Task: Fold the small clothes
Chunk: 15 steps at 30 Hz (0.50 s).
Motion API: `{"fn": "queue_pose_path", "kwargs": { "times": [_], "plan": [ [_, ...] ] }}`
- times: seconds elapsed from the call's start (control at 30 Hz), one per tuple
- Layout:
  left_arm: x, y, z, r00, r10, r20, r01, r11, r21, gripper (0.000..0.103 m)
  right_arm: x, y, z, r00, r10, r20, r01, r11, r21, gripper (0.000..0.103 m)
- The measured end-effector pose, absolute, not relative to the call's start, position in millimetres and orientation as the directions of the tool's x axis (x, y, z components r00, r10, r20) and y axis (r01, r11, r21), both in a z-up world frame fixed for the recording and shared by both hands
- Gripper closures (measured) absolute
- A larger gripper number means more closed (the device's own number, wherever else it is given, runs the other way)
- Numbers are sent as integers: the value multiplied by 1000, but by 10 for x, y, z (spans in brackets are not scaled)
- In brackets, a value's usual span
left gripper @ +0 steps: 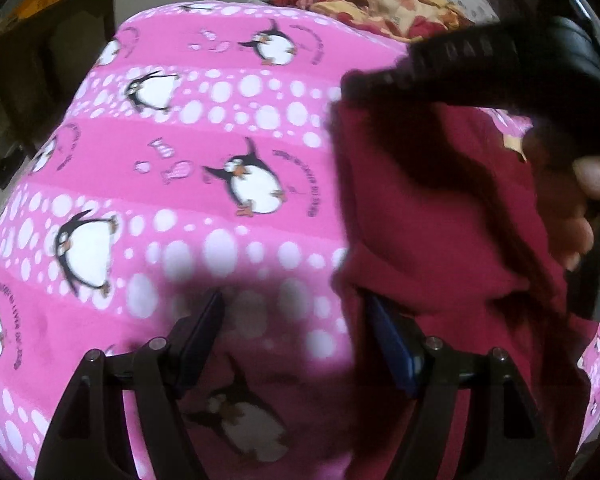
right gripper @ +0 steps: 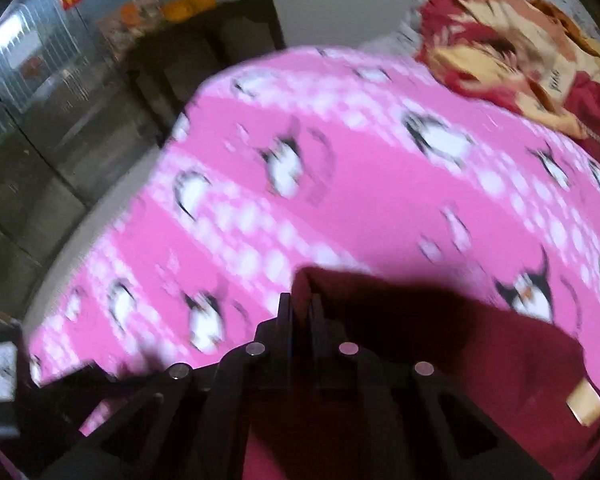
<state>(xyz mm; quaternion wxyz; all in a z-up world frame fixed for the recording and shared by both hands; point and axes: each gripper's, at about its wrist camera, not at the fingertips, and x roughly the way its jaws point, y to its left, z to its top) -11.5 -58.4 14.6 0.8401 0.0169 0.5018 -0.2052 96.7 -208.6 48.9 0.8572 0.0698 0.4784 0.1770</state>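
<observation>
1. Pointing steeply down at the pink sheet (left gripper: 204, 128), the left gripper (left gripper: 296, 340) has its jaws spread wide, nothing pinched between them.
2. Its right-side finger (left gripper: 388, 340) lies against the edge of the maroon garment (left gripper: 432, 216), which rests on the sheet.
3. The right gripper (right gripper: 302, 312) angles down over the sheet, jaws clamped on a fold of the garment.
4. In the left view, a hand (left gripper: 576, 200) wraps the right gripper's handle above the garment.

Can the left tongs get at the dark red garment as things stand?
Probably yes: the left tongs stand open right at the dark red garment, whose edge lies by one finger, nothing between them.
</observation>
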Motion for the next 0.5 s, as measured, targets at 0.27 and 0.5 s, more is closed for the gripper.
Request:
{"fn": "queue_pose_path", "kwargs": {
  "times": [0.27,0.5],
  "plan": [
    [-89,-359,376,483,-288,-827,275,946,-170,30,975,-2158,358,461,366,-808,-157,930,332,81],
    [27,-684,372,487,-269,-831,327,938,-111,30,52,-2581,758,464,254,-848,-116,967,226,60]
  ]
}}
